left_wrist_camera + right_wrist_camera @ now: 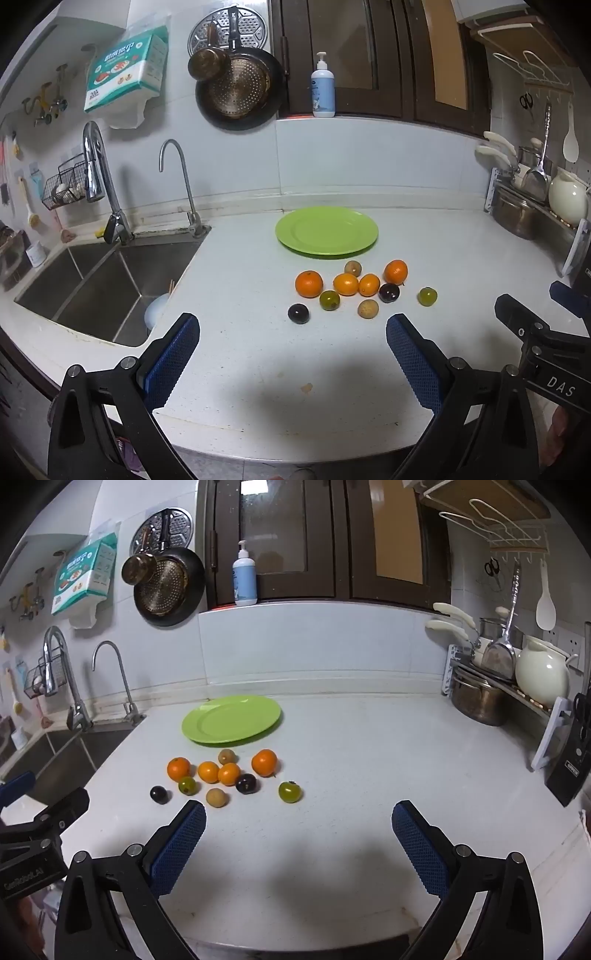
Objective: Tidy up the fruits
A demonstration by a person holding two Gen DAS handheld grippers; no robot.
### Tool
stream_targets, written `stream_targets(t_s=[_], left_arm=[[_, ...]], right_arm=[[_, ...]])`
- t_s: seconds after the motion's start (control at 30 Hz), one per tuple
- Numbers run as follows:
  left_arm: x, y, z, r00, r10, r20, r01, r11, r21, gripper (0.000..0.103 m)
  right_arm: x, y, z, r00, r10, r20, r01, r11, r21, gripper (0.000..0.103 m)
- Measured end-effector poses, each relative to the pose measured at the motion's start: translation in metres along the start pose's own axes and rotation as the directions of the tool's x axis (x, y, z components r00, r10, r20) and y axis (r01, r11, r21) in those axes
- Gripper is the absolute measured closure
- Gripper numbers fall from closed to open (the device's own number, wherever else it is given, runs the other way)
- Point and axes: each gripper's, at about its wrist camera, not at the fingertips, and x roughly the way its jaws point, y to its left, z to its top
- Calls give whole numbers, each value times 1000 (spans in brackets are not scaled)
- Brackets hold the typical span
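White worktop (240,362): sink (107,291) cut into left side, dish rack (491,686) at right, rounded front edge near cameras. Wide bare stretch between front edge and fruit cluster (354,290); more bare room right of fruit. Fruit loose on worktop: oranges, green, dark, brown pieces. Green plate (327,230) just behind cluster, near back wall. Left tongs (291,363) spread wide, gripping nothing, hovering short of fruit. Right tongs (299,845) likewise wide, touching nothing. Writing: "DAS" on right tool body.
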Motion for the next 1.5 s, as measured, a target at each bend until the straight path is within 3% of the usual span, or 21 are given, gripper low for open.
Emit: stream_targets(t_s=[0.13, 0.27, 1.5], left_arm=[[0, 6, 2, 1000, -3, -8, 3, 1000, 2, 0], [-4, 8, 2, 1000, -4, 0, 4, 1000, 0, 0], [-4, 9, 2, 1000, -8, 2, 8, 1000, -13, 0]], right_arm=[[-1, -8, 0, 1000, 2, 0, -2, 1000, 9, 1], [1, 15, 2, 1000, 6, 1, -6, 1000, 1, 1], [-4, 12, 3, 999, 53, 10, -53, 998, -17, 1]])
